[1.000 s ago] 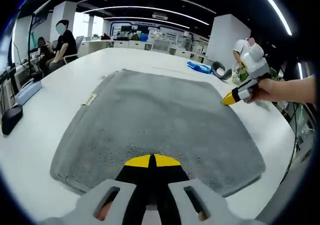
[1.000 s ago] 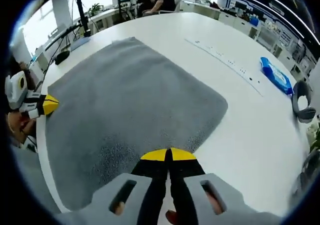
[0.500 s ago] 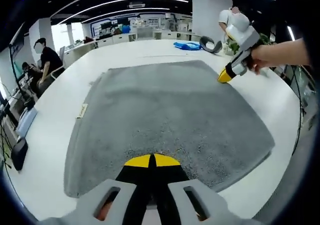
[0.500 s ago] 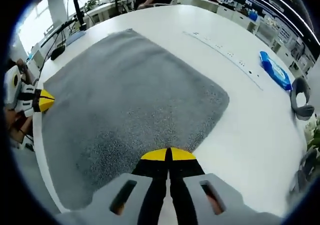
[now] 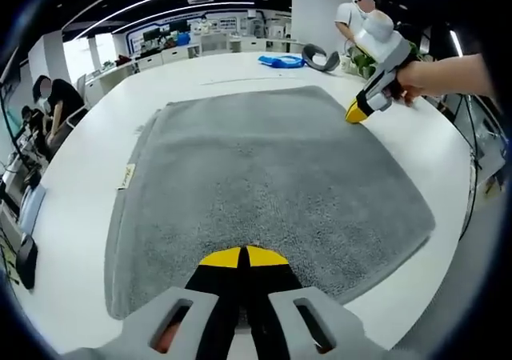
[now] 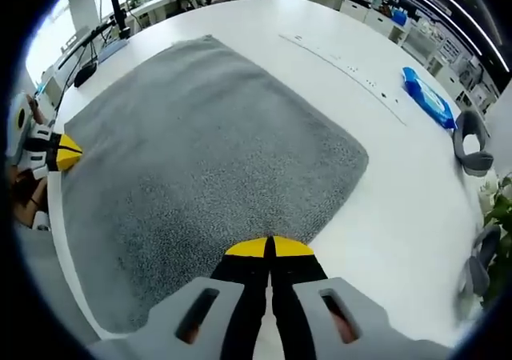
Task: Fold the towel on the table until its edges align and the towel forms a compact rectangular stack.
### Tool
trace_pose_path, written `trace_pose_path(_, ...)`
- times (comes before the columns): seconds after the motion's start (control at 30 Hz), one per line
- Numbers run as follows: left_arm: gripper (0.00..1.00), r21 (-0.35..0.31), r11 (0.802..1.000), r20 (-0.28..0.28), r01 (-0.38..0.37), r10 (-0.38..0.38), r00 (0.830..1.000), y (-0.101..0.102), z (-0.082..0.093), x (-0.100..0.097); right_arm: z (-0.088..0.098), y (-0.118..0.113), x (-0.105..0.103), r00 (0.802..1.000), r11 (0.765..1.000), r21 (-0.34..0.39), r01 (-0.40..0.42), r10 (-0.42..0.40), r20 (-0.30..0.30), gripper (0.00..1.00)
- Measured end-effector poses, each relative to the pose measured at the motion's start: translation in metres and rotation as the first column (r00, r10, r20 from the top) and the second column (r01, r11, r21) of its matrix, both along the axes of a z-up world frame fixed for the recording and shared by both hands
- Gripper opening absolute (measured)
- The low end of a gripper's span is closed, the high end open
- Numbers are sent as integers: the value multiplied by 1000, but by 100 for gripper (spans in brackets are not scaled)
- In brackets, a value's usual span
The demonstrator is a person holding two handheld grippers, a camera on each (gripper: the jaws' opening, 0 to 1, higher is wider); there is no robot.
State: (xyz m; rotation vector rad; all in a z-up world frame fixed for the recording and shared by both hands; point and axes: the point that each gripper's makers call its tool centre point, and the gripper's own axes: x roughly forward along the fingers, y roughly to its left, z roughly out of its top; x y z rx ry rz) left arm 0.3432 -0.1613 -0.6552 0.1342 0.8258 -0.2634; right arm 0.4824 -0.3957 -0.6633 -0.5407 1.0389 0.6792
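While the grey towel [image 5: 264,168] is lying flat on the white desk [image 6: 400,184], both tongs, left gripper [image 5: 242,256] and right gripper [image 6: 270,247], are hovering closed over opposite towel edges.

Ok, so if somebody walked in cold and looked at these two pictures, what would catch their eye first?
The big grey towel lying spread flat and unfolded across the white table would catch the eye first. Next come the yellow-tipped grippers over its edges: the left gripper with jaws together above one side, the right gripper likewise above another. On the table beyond the towel lies a bright blue packet.
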Motion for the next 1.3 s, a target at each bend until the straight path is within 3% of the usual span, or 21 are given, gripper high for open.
trace_pose_path(0.43, 0, 23, 995, -71, 95, -93, 993, -25, -2, 4, 0, -38, -16, 997, 997, -3, 78, -78, -2, 0)
trace_pose_path(1.0, 0, 60, 979, -93, 194, -188, 978, -50, -2, 14, 1, -77, -41, 986, 986, 26, 167, -168, -1, 0)
trace_pose_path(1.3, 0, 77, 969, -105, 235, -226, 968, -57, -2, 18, 1, -87, -54, 979, 979, 27, 202, -202, -11, 0)
